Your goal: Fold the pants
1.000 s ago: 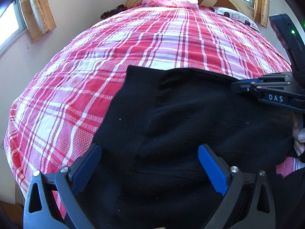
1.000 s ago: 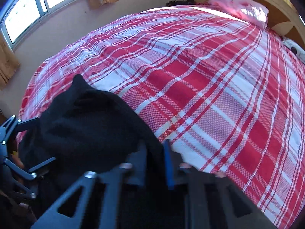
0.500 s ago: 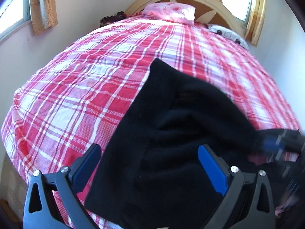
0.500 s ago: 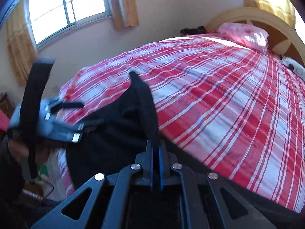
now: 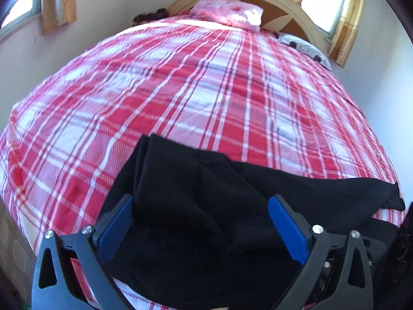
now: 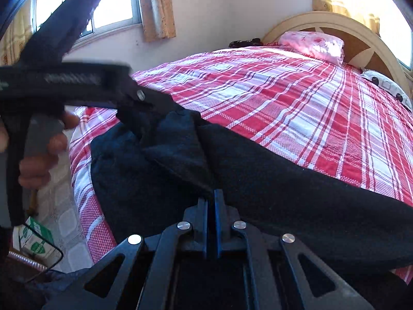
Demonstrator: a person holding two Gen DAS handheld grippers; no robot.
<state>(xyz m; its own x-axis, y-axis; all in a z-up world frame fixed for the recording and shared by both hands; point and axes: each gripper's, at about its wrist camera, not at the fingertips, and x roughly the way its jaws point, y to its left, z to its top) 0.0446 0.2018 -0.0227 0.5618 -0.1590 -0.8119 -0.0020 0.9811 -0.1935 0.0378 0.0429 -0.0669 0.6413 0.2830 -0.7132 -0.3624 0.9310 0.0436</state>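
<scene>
Black pants lying at the near edge of a red plaid bed, one claw pinched on the cloth, the other spread wide.

The bed [image 5: 206, 82], under a red-and-white plaid cover, fills both views, its arched headboard [image 6: 333, 23] and a pink pillow [image 5: 229, 13] at 12 o'clock in the left wrist view. The black pants [image 5: 196, 206] lie across the bed's near edge, from 6 o'clock out to 3 o'clock in that view. The right gripper [image 6: 211, 201] has its blue pads pressed together on a raised ridge of the pants cloth at 6 o'clock in its own view. The left gripper [image 5: 200, 222] stands wide apart, the dark cloth between its blue pads [image 5: 286, 227], which do not press on it; seen at 9 o'clock from the right wrist, a hand [image 6: 41, 152] grips its handle.
</scene>
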